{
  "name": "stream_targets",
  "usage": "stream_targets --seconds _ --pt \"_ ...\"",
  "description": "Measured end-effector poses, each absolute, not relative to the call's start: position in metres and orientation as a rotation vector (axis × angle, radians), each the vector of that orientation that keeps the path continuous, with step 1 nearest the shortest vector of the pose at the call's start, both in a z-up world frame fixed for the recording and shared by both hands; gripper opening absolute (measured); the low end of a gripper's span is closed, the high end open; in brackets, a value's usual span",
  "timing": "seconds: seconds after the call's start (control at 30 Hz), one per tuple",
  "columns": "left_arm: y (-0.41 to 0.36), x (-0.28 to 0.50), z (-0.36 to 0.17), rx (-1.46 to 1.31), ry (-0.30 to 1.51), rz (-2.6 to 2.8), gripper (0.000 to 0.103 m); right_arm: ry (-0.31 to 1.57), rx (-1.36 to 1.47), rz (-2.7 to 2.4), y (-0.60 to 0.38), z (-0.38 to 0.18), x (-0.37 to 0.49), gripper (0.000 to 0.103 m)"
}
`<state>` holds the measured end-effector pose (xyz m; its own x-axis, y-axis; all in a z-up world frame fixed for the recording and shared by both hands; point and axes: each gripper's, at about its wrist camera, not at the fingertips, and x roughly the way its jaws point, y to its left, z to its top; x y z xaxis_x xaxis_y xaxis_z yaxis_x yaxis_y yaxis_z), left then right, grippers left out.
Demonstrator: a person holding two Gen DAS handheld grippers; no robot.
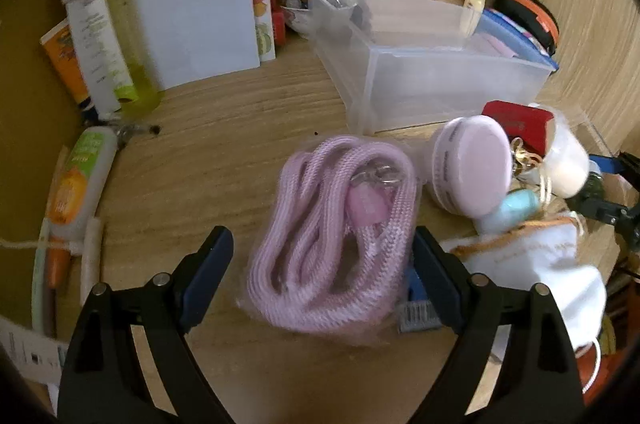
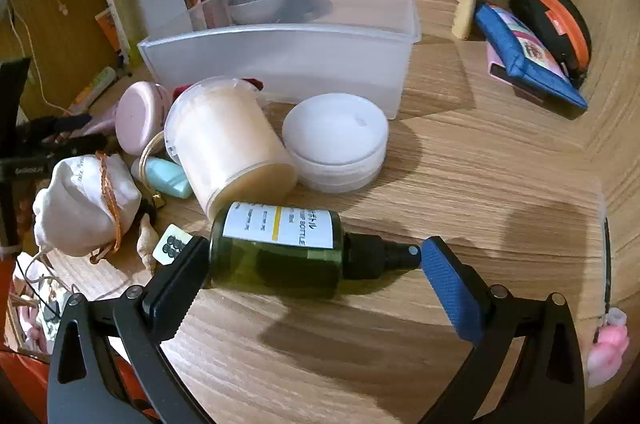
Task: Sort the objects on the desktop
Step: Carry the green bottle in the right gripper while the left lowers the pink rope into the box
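A coiled pink lanyard in a clear bag (image 1: 336, 228) lies on the wooden desk between the open jaws of my left gripper (image 1: 322, 250); the right finger (image 1: 434, 276) is against its edge, the left finger stands apart. A dark green spray bottle with a white label (image 2: 280, 248) lies on its side between the open jaws of my right gripper (image 2: 310, 258); its base is at the left finger (image 2: 176, 276), its black nozzle just short of the blue right pad (image 2: 448, 284). A clear plastic bin (image 1: 432, 64) stands behind; it also shows in the right wrist view (image 2: 280, 60).
Near the bottle lie a frosted cream jar (image 2: 228, 140), a round white case (image 2: 336, 140), a pink round case (image 2: 140, 116), a white drawstring pouch (image 2: 84, 204) and a blue pouch (image 2: 528, 56). Tubes (image 1: 78, 180) and papers (image 1: 192, 12) sit left of the lanyard.
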<state>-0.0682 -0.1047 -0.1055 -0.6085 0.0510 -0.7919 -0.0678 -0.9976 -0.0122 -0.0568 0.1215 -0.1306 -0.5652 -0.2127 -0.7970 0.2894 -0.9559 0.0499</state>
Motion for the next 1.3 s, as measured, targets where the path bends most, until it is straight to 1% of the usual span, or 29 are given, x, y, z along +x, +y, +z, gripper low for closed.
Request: stream_targets --seconds 0.1,0.2,0.23,0.27,0.33,0.4,0.57,0.93,1.13,1.3 --pt "-0.104 -0.080 -0.112 -1.393 0.017 2.721 0.090 0.167 1.266 -2.570 0.119 -0.131 -0.059 0.102" --pt "-0.107 -0.090 -0.116 -1.414 -0.014 2.710 0.090 0.171 1.261 -2.572 0.121 -0.130 -0.061 0.095" --pt "-0.107 -0.093 -0.117 -1.411 -0.011 2.711 0.086 0.166 1.246 -2.581 0.123 -0.128 -0.061 0.089" --pt "-0.105 -0.093 -0.116 -1.395 0.010 2.719 0.077 0.165 1.236 -2.584 0.124 -0.126 -0.060 0.086" --pt "-0.103 -0.094 -0.115 -1.377 0.047 2.733 0.066 0.147 1.213 -2.583 0.126 -0.123 -0.058 0.086" --pt "-0.104 -0.096 -0.115 -1.369 0.040 2.739 0.064 0.142 1.202 -2.588 0.129 -0.121 -0.057 0.085" --pt "-0.112 -0.088 -0.109 -1.337 -0.058 2.772 0.059 0.102 1.182 -2.626 0.140 -0.115 -0.054 0.085" --pt "-0.127 -0.057 -0.082 -1.219 -0.204 2.856 0.057 0.043 1.057 -2.711 0.160 -0.080 -0.053 0.085" --pt "-0.129 -0.049 -0.053 -1.101 -0.221 2.925 0.057 0.059 0.981 -2.743 0.159 -0.062 -0.062 0.085" --pt "-0.119 -0.044 -0.028 -0.984 -0.201 2.967 0.057 0.042 0.936 -2.745 0.157 -0.052 -0.076 0.085"
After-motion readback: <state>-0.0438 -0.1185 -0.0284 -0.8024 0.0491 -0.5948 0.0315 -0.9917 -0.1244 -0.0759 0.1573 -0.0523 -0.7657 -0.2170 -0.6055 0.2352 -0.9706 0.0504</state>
